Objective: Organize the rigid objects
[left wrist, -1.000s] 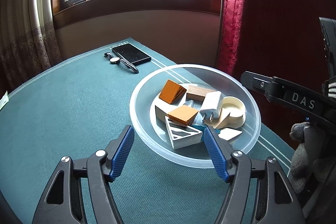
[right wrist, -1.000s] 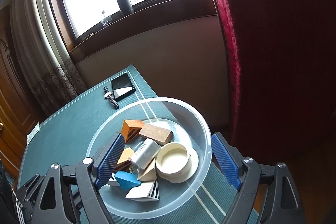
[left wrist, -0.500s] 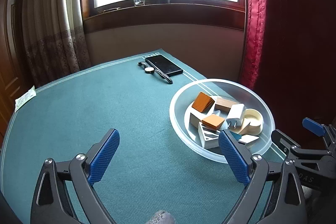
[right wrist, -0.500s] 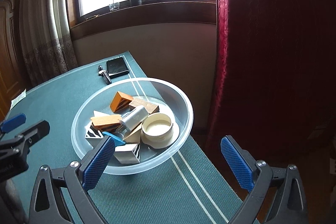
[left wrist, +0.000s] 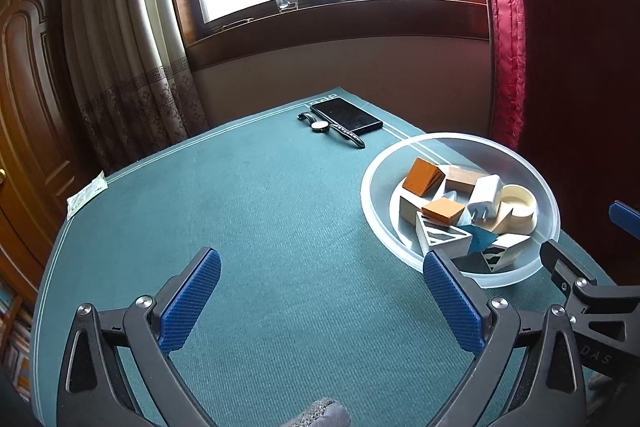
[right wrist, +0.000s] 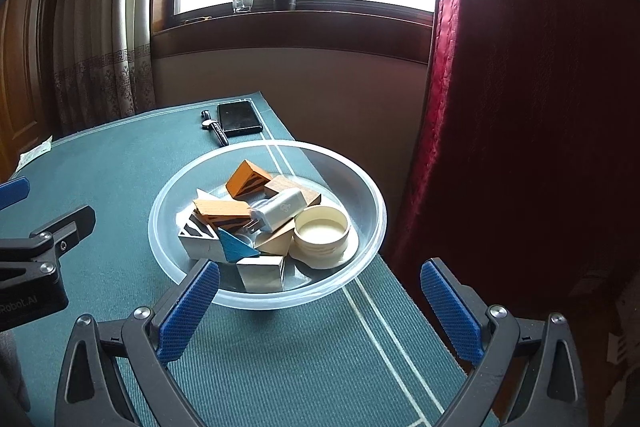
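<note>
I see one clear bowl [right wrist: 366,195] on the right side of the green desk [left wrist: 248,227], and in it one white charger [right wrist: 280,213] lies on its side — its prongs point toward my left tongs [left wrist: 318,301]. Around it sit one cream ring [right wrist: 320,233], one blue wedge [right wrist: 234,247] and several wooden blocks I cannot count. Both my left and right tongs [right wrist: 318,303] are spread wide apart and hold nothing — one phone [left wrist: 346,115] and one watch [left wrist: 322,125] lie side by side at the far edge.
</note>
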